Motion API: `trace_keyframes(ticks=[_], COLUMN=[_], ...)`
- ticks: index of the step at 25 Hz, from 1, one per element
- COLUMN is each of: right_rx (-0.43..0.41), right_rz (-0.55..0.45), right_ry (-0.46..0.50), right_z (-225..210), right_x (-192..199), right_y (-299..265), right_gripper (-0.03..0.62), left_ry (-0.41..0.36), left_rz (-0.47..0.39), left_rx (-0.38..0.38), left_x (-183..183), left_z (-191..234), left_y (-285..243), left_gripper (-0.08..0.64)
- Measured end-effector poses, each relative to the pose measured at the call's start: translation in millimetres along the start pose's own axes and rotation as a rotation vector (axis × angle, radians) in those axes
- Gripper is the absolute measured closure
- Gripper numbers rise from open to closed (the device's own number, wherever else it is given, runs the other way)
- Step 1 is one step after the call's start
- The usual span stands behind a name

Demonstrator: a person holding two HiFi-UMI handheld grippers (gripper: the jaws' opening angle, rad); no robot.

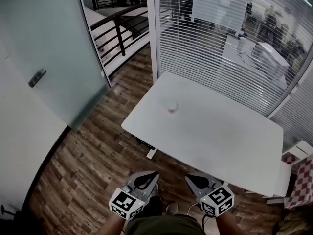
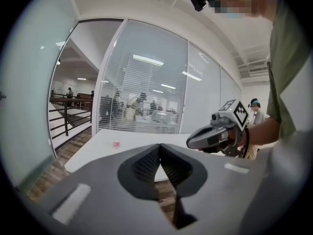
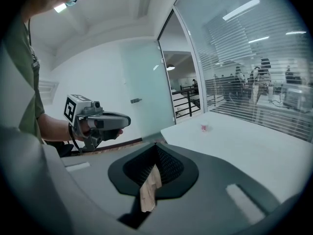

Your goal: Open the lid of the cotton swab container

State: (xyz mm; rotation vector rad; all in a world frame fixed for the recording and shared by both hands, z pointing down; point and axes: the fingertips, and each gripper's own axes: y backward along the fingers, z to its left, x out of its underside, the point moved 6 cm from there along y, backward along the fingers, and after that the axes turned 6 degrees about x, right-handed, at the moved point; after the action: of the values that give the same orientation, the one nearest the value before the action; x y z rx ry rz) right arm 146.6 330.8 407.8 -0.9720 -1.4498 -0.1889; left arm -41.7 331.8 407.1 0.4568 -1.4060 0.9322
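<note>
The cotton swab container [image 1: 171, 107] is a small pale tub with a pinkish base. It stands alone on the white table [image 1: 220, 141], near the far left part. Both grippers hang over the wooden floor, well short of the table's near edge and far from the tub. My left gripper [image 1: 152, 175] and right gripper [image 1: 190, 177] are side by side with jaws shut. The left gripper view has the tub [image 2: 116, 144] far ahead and the right gripper [image 2: 193, 142] beside it. In the right gripper view the tub [image 3: 204, 127] is distant, and a tan scrap [image 3: 150, 187] sits behind the closed jaws.
A frosted glass door [image 1: 54, 58] stands at the left. A glass wall with blinds [image 1: 220, 33] runs behind the table, with people in an office beyond it. A chequered red-and-white seat [image 1: 301, 180] is at the right. Wooden floor [image 1: 88, 165] lies between me and the table.
</note>
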Motion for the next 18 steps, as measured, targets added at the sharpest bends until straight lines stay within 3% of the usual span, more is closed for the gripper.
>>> trace_keyframes(ticks=[18], right_rx=[0.018], right_rz=[0.056], right_ry=[-0.021], right_z=[-29.2], right_x=[-44.6], right_y=[-113.1], right_gripper=[0.588], left_ry=[0.044], left_rz=[0.026], left_rx=[0.043], left_x=[-6.9], left_z=[126.9], left_y=[-33.5], left_gripper=[0.552])
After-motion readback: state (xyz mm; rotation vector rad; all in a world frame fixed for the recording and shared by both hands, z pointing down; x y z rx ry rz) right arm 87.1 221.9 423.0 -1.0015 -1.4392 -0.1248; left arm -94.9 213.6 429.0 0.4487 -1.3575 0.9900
